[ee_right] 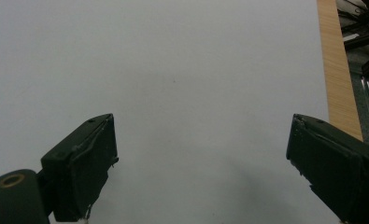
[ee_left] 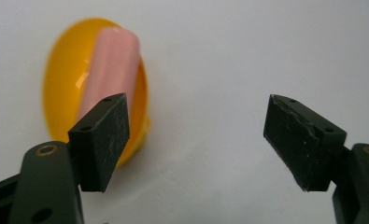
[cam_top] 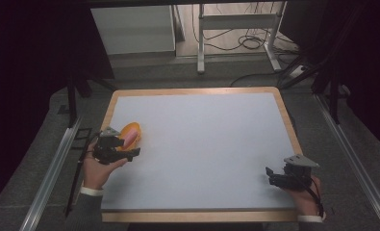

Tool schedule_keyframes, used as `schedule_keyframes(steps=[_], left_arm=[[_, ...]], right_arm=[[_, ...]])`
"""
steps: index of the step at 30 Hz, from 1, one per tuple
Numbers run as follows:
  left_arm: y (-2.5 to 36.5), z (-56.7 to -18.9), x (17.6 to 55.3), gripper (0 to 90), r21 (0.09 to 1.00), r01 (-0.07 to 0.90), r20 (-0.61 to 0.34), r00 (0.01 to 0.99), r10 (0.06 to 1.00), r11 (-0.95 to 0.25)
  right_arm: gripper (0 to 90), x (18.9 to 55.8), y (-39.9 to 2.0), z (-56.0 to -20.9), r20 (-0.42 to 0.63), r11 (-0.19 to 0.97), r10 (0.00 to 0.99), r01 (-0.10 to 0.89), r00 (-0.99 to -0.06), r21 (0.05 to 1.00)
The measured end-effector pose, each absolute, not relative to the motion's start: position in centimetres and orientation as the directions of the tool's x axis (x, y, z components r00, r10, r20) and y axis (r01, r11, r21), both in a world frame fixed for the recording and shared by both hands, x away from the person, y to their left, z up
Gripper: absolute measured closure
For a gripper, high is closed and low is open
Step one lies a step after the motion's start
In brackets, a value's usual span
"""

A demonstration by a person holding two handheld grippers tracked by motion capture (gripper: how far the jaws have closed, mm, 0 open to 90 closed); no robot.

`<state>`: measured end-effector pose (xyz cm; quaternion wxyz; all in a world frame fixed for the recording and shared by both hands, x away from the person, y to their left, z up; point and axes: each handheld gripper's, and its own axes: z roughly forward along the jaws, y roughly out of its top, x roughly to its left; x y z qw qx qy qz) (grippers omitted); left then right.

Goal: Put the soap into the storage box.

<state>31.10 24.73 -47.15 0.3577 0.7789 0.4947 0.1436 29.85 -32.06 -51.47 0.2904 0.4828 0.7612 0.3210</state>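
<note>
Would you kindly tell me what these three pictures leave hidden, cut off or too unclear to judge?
- Glossy yellow round bowl: in the left gripper view, the near fingertip of the left hand-held gripper hides its lower rim.
- Pale pink cylinder: same view, blurred, its lower end behind that fingertip; what it is cannot be told.
- Right hand-held gripper: high view, too small and dark to judge its opening.
- Dark surroundings beyond the white wood-edged table: unlit.

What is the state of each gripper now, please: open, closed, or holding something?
Left gripper: open, holding nothing; the yellow bowl with the pink cylinder lies just ahead.
Right gripper: open, holding nothing.
</note>
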Motion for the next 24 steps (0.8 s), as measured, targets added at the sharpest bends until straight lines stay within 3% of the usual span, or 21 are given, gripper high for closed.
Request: schedule_keyframes(steps=[14,24], left_arm=[[24.6,-51.5,29.1,22.6,0.671,0.699,-0.155,0.457,0.876,-0.246],[24.9,-51.2,28.5,23.5,0.705,0.673,-0.148,0.447,0.882,-0.222]], right_arm=[[8.4,29.7,-31.7,-51.2,-0.14,0.334,0.919,0.538,-0.369,0.774],[8.4,29.7,-31.2,-51.2,-0.153,0.348,0.913,0.525,-0.379,0.776]])
